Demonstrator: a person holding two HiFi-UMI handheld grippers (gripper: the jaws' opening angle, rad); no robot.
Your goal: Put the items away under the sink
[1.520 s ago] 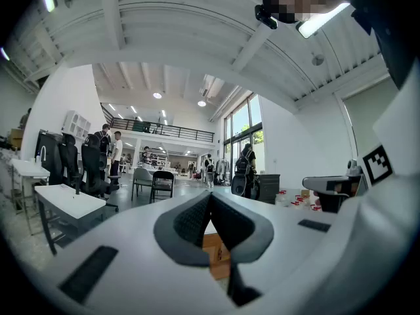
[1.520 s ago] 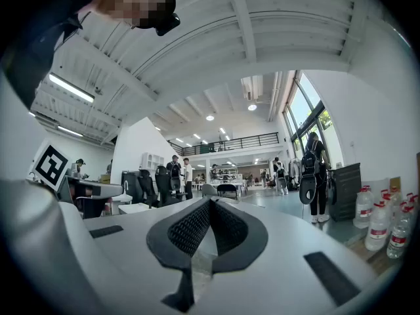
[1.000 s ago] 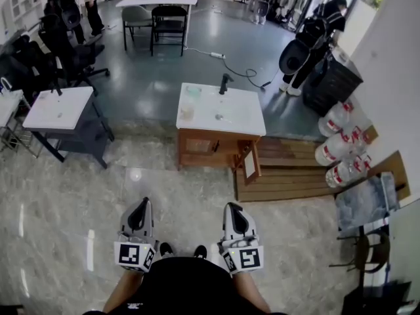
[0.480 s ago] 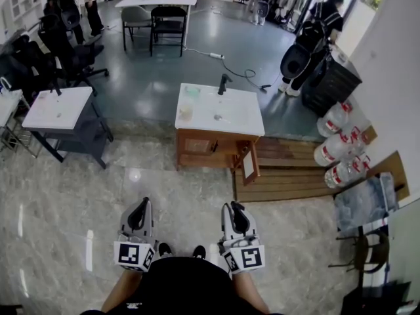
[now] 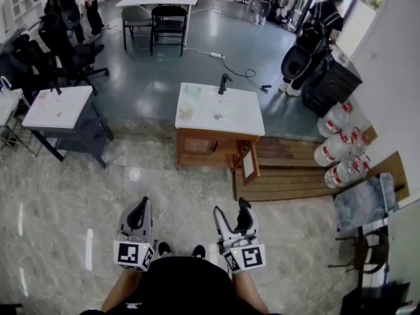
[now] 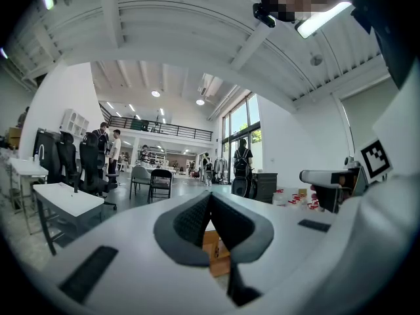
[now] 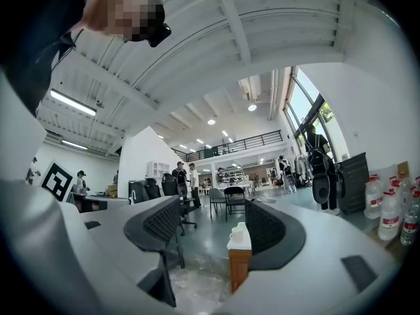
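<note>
The biggest thing is the shiny stone floor [image 5: 65, 195], which fills the lower half of the head view. In the middle of that view stands the sink cabinet [image 5: 203, 151], a brown wooden box with a white top [image 5: 239, 117]. To its right, a flat wooden platform [image 5: 295, 176] lies on the floor. At the left edge there is a white table [image 5: 59, 108]. In the upper right, a person with a backpack [image 5: 315, 31] stands on the grey floor. Big water bottles [image 5: 338, 149] lie in a row by the right wall.

At the bottom of the head view are the two grippers, side by side and well apart from the sink cabinet. The left gripper [image 5: 140, 205] has its jaws pressed together with nothing in them; its own view shows the two dark pads meeting at the tips [image 6: 210, 195]. The right gripper [image 5: 231, 209] has its jaws spread apart, and they have just been opening. Nothing is between them; in its own view [image 7: 213, 205] only the far-off sink cabinet [image 7: 239, 261] shows in the gap.

The cabinet door [image 5: 249, 165] on the right side of the sink cabinet hangs open. The items sit on the left part of the white top: a see-through tub [image 5: 191, 92] at the back and a small pale cup [image 5: 186, 112] just in front of it. A black tap [image 5: 224, 83] stands at the back edge.
</note>
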